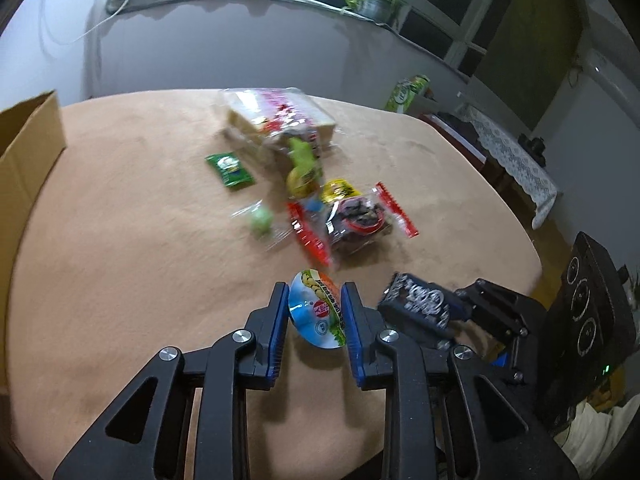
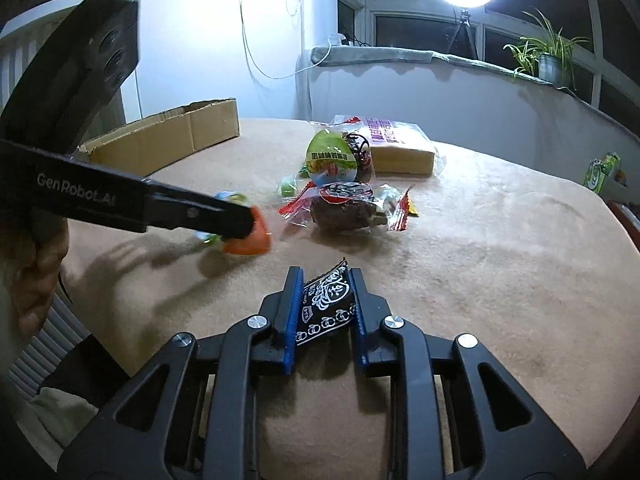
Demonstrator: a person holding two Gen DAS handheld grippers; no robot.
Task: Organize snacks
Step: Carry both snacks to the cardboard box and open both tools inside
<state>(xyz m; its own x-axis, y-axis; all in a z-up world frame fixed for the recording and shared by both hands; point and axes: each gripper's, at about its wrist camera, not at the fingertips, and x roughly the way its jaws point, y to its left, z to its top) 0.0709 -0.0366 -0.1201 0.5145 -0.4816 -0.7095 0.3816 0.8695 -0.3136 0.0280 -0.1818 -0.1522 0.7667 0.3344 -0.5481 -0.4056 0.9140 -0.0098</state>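
Two grips at near edge of table (image 1: 120, 208): left gripper (image 1: 315, 312) clamped on round-lidded snack (image 1: 316, 312); right gripper (image 2: 325, 306) clenched on black packet (image 2: 326, 308). Held clear of central pile (image 1: 320, 200), presumably for carrying toward cardboard box (image 2: 168, 140) at far left corner.

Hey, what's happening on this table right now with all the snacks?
A person is sorting snacks with a handheld gripper in each hand. The left gripper is shut on a round blue-and-white snack pack, and the right gripper is shut on a small black packet. More wrapped snacks and a bag of sliced bread lie in a pile on the tan table. An open cardboard box waits at the table's far left edge.
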